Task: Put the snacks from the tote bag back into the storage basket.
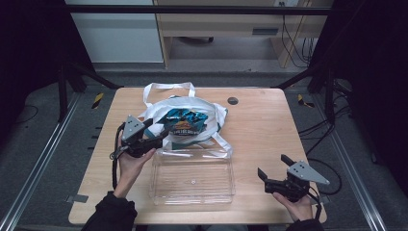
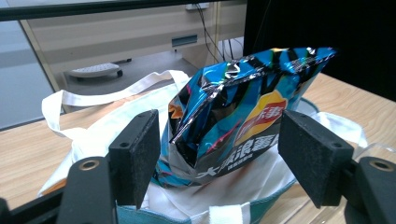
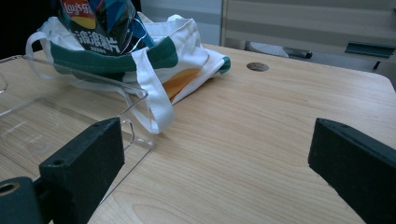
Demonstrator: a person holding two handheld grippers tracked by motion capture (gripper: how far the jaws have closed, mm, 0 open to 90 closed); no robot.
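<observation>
Pale wood grain covers the table (image 1: 260, 130), a rounded-corner slab with a small dark round cap (image 1: 233, 100) set into it near the far edge. On its far-left part lies a soft white cloth tote bag (image 1: 211, 115) with green trim and long limp handles, its mouth slumped open. From that mouth sticks a glossy, crinkled chip bag (image 1: 186, 123) in blue, black and yellow foil, its top seam flat and sealed. Just in front of the tote, touching its near strap, sits a clear plastic tray (image 1: 192, 179), rectangular with rounded corners and low walls. The left gripper (image 1: 161, 131) is at the tote's left rim; its foam-faced black jaws stand wide on either side of the chip bag, apart from the foil in the left gripper view. The right gripper (image 1: 273, 167) rests low at the table's near-right corner, well apart from the tray, jaws spread wide over bare wood. Dark floor and metal rails surround the table.
</observation>
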